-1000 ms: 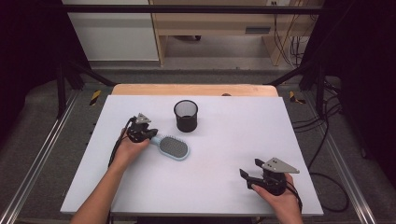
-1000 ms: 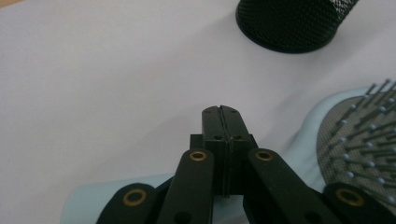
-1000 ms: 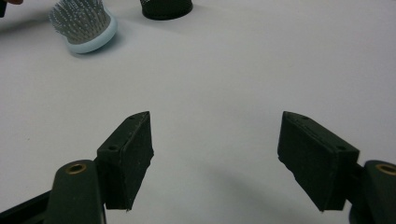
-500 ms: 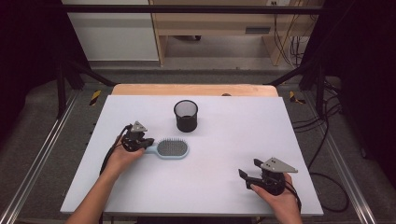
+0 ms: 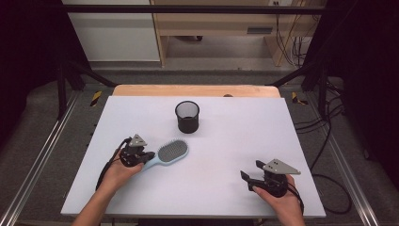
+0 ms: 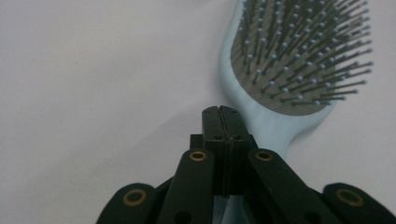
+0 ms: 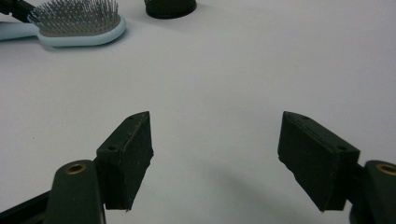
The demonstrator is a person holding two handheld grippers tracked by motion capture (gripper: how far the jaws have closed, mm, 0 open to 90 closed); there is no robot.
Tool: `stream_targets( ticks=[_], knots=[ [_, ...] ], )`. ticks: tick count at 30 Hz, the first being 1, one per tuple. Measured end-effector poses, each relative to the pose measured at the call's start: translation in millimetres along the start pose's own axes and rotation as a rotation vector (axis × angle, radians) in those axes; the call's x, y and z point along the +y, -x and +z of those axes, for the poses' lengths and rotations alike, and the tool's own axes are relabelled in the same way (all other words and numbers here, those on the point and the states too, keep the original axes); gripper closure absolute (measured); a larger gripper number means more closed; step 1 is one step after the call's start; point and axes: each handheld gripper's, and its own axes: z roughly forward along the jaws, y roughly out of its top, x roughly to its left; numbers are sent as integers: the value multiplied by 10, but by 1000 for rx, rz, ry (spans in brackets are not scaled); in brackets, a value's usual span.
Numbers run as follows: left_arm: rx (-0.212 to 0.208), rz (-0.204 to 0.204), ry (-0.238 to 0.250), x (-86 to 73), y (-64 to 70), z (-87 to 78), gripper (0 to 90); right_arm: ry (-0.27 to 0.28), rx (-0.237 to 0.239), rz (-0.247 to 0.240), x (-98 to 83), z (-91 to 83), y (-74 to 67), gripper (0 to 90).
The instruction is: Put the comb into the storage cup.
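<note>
Hairbrush (image 5: 171, 152) handle in left tongs (image 5: 147, 157)

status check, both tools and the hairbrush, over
Left tool shut on the hairbrush handle, brush bristles-up on the table. Right tool open, holding nothing. Black mesh cup stands beyond the brush, apart from it.

The table (image 5: 211, 188) bears a hairbrush (image 5: 167, 154) lying flat at about its 8 o'clock, bristles up, handle end toward 8 o'clock at the left gripper (image 5: 143, 157). A mesh cup (image 5: 187, 117) stands upright just past the centre at 12 o'clock, at 1 o'clock from the brush and apart from it. The right gripper (image 5: 247, 176) sits at 4 o'clock near the front edge, well apart from both.
</note>
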Motion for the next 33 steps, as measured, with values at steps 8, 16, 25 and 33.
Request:
stream_targets(
  ticks=[8, 16, 25, 33],
  knots=[
    [-9, -9, -22, -1, 66, -28, 900, -4, -2, 4, -8, -9, 28, 262],
    [10, -12, 8, 23, 42, -132, 900, -6, -1, 5, -9, -26, 25, 258],
    [57, 17, 24, 127, 146, -383, 671, 2, -13, 11, -8, -50, 55, 244],
    [40, 43, -21, 85, 296, -348, 228, 0, -15, 15, -10, -43, 51, 239]
  ],
)
